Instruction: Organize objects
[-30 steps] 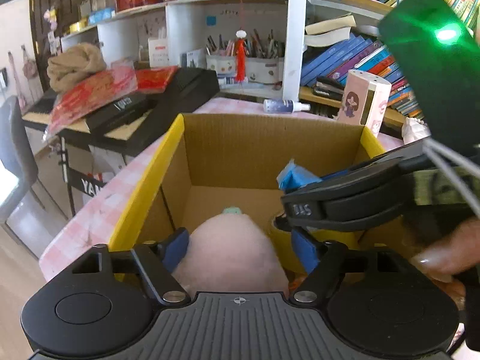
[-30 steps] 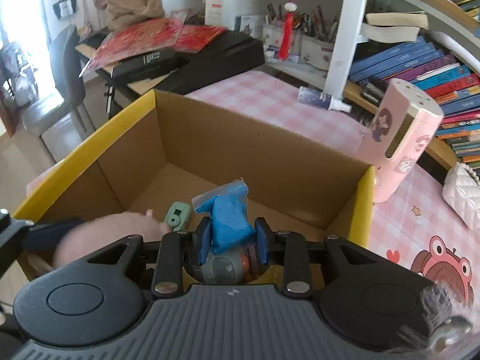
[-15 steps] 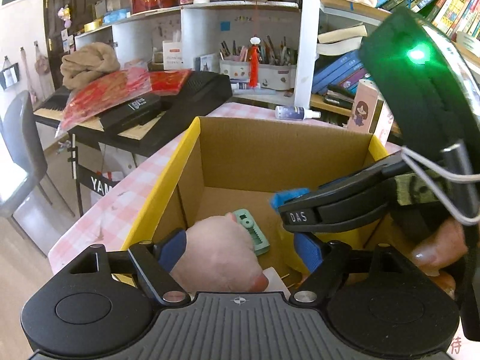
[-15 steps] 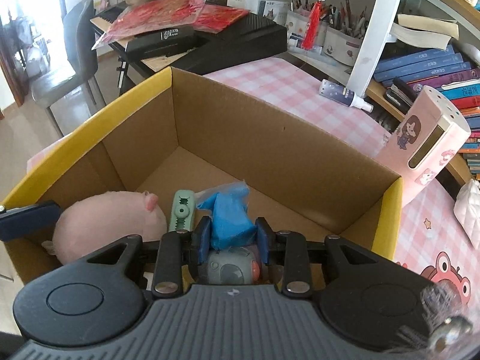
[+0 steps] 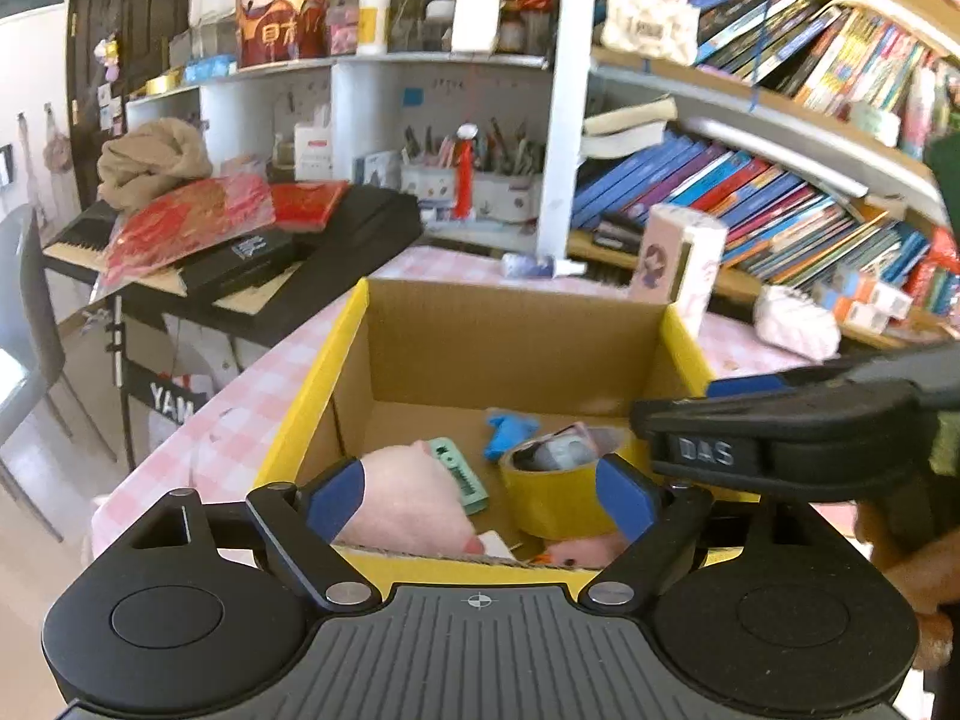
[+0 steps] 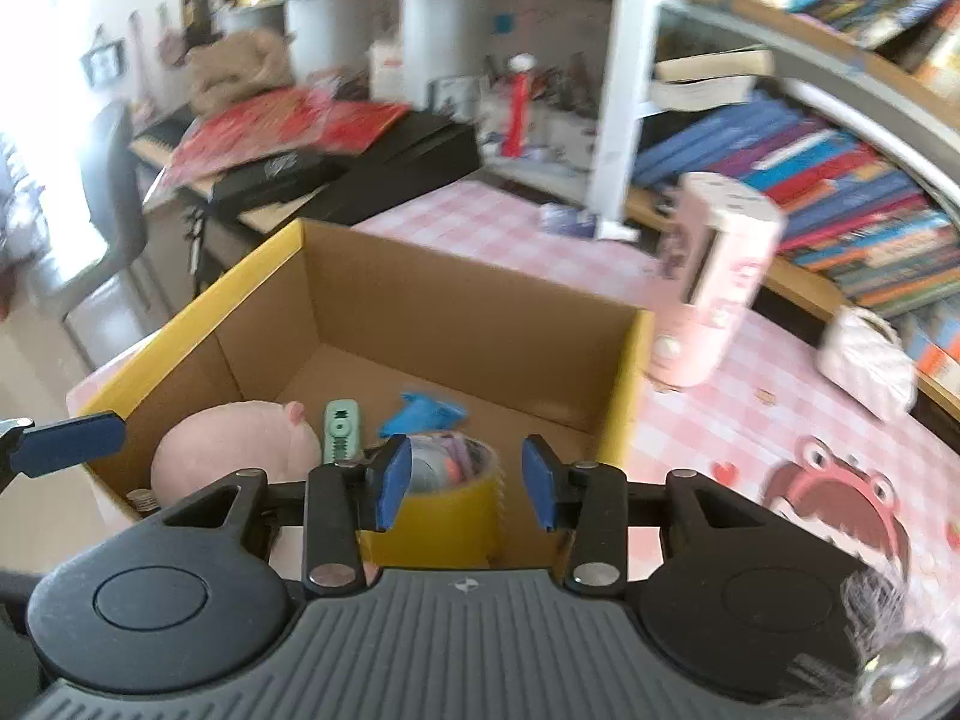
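One cardboard box is sitting on your pink-checked desk, holding one pink plush, one green clip lying near-to-far, one blue bag and one yellow tape roll. "DAS" is showing on your right claw, jaws just opening, empty. Your left claw is gaping wide, also just opening, gripping nothing.

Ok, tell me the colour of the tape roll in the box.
Yellow; the tape roll shows best in the left wrist view.
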The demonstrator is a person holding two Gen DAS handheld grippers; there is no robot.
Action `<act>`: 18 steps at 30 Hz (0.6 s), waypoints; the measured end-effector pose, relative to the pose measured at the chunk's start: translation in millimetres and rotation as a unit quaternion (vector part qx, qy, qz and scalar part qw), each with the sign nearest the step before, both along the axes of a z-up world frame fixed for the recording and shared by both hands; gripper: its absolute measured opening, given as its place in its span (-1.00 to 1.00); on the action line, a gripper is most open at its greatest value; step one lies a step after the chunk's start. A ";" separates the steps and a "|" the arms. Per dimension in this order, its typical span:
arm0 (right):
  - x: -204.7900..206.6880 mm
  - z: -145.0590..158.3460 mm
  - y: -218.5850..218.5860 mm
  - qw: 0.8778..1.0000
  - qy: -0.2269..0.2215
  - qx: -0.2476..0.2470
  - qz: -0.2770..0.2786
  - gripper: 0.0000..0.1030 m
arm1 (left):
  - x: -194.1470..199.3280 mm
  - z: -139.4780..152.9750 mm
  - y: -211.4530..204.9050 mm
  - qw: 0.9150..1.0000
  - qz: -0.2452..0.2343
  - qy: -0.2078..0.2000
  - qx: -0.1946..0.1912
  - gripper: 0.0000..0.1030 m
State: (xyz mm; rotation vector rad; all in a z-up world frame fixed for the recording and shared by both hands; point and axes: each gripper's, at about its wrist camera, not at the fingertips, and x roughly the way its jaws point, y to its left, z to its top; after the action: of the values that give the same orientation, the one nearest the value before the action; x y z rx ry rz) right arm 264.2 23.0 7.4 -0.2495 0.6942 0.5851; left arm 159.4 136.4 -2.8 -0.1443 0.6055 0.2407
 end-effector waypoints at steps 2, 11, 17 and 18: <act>-13.3 5.8 -14.0 1.000 -0.014 0.009 -0.024 -0.18 | -8.0 3.6 -4.8 1.000 -0.012 -0.007 0.002 0.74; -85.5 13.3 -63.5 0.987 -0.063 0.036 -0.140 0.02 | -52.1 2.4 -22.7 0.999 -0.052 -0.010 0.002 0.85; -138.4 3.3 -84.5 0.977 -0.073 0.032 -0.196 0.22 | -81.3 -9.7 -44.6 0.997 -0.071 0.022 0.006 0.86; -146.9 1.5 -87.7 0.976 -0.074 0.031 -0.204 0.26 | -85.9 -11.1 -47.9 0.997 -0.077 0.025 0.007 0.86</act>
State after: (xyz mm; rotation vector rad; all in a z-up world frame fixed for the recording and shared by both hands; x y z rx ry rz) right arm 117.3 -64.7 8.9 -0.0859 0.5613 0.1915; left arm 73.5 88.4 -13.9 -0.0783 0.6616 0.1003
